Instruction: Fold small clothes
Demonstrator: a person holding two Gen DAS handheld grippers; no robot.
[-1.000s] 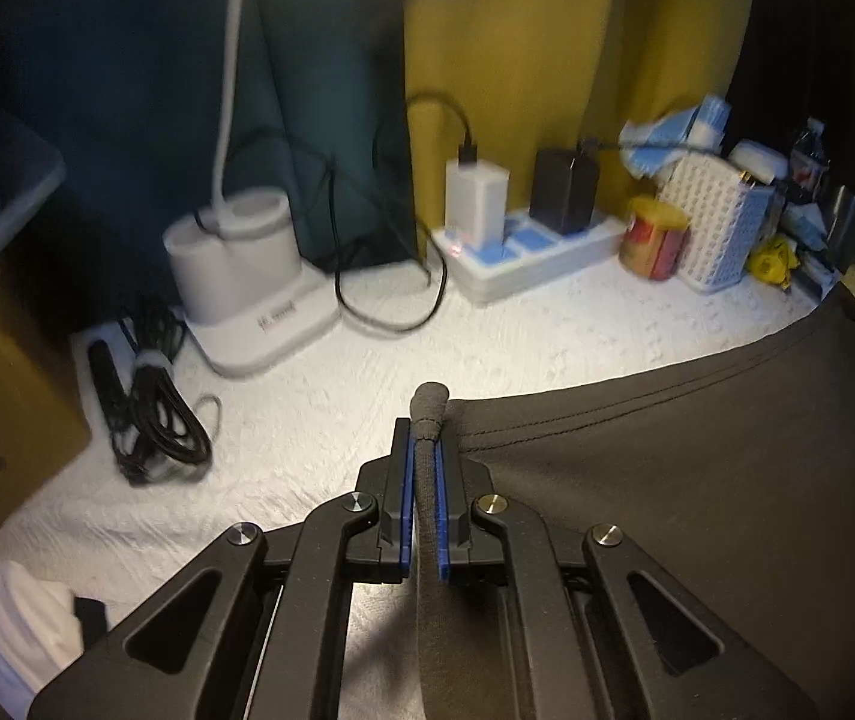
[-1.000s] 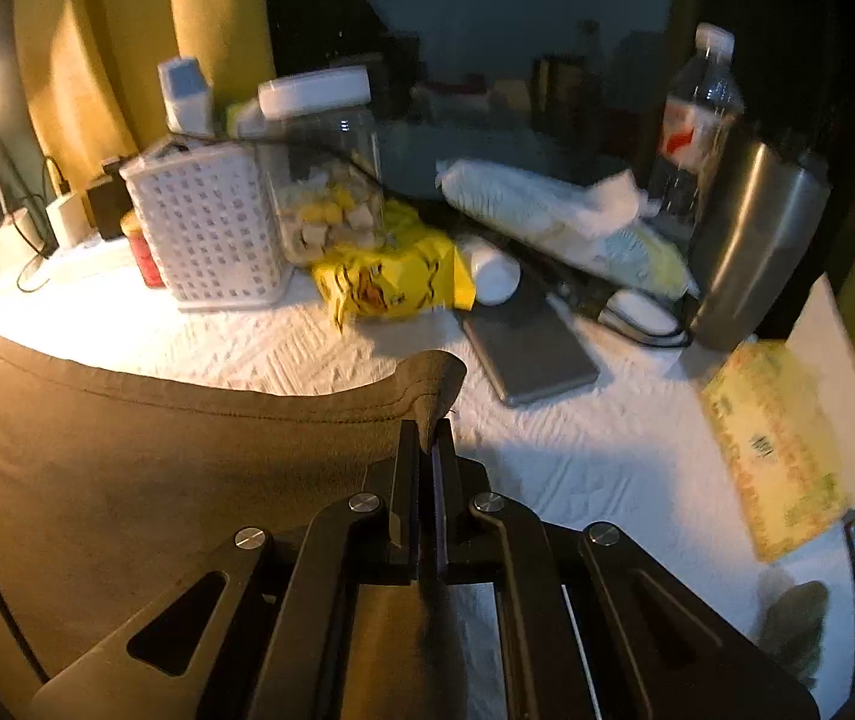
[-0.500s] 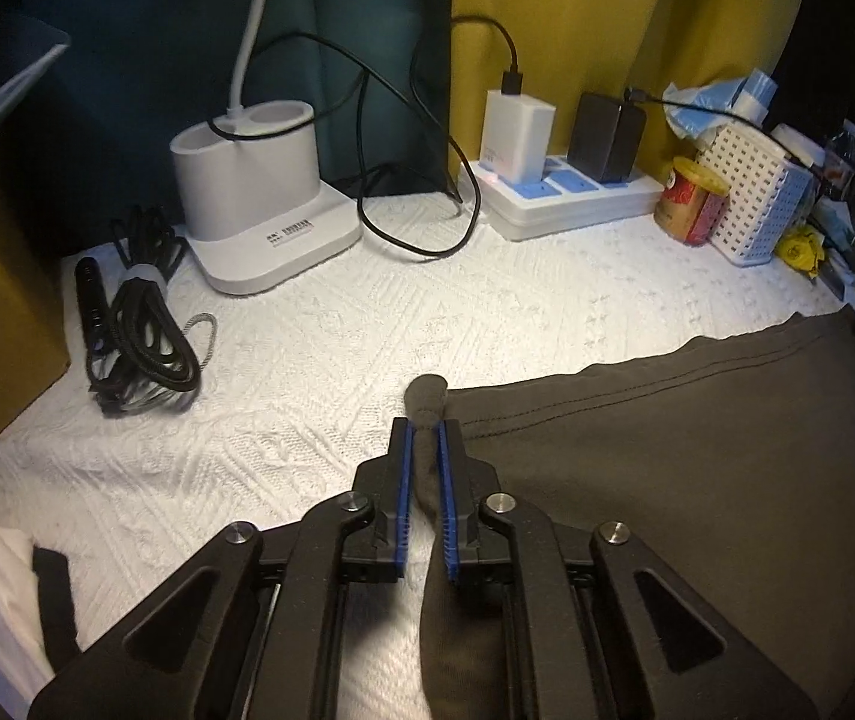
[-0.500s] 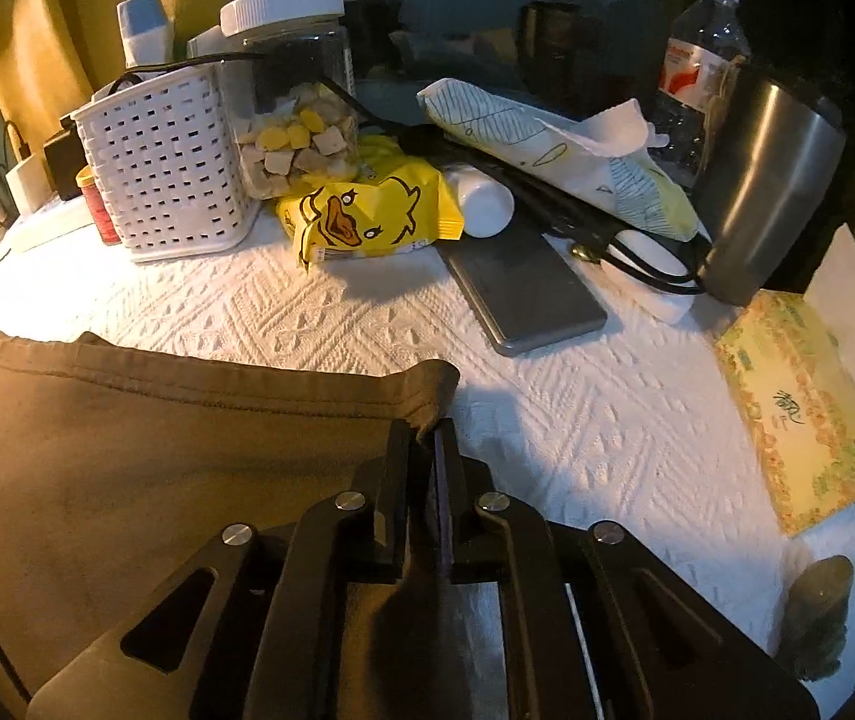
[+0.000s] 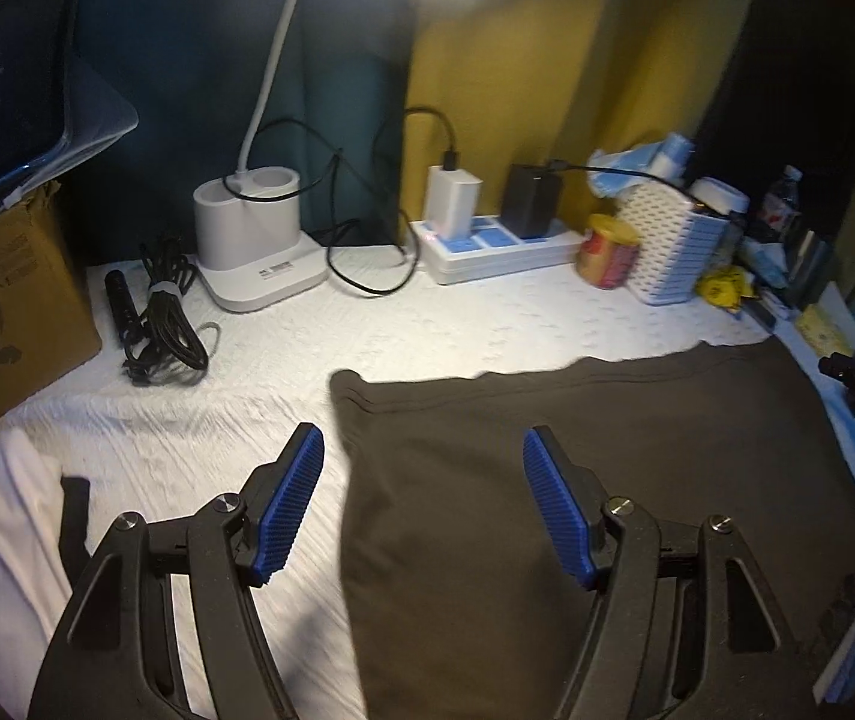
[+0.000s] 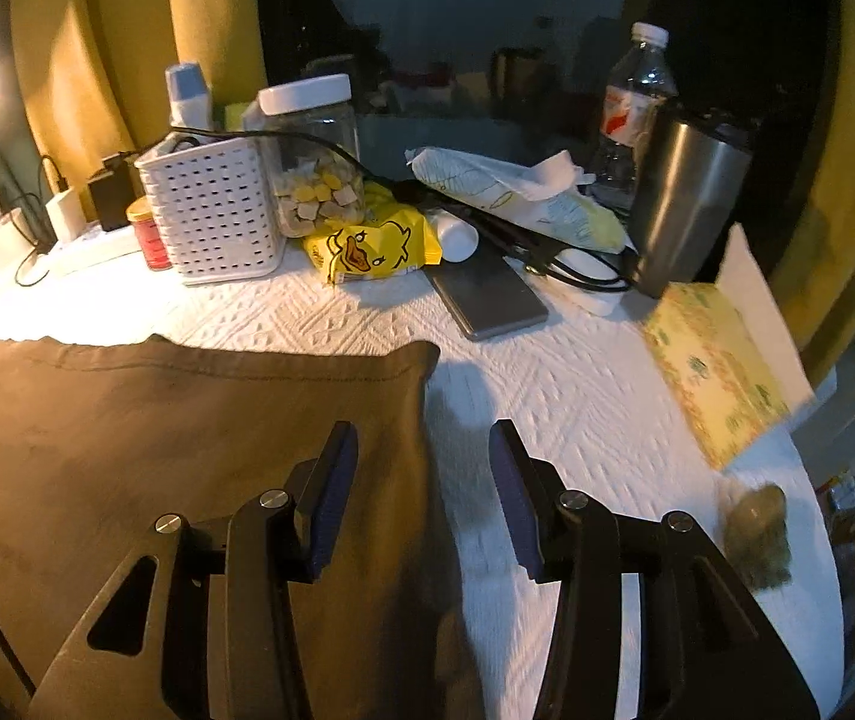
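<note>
Both tools have just been opening: the left tool [image 5: 421, 501] and right tool [image 6: 424, 495] stand wide, gripping nothing, each over a far corner of the dark garment [image 5: 577, 480] lying flat mid-worktop [image 5: 487, 324]. Next likely: regrasp for another fold. The white basket [image 6: 217, 222] holds a bottle; the jar [image 6: 316, 180] holds snack cubes.

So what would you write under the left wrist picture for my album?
Open left gripper, its jaws just opened, above a corner of the dark cloth lying on the white table.
</note>
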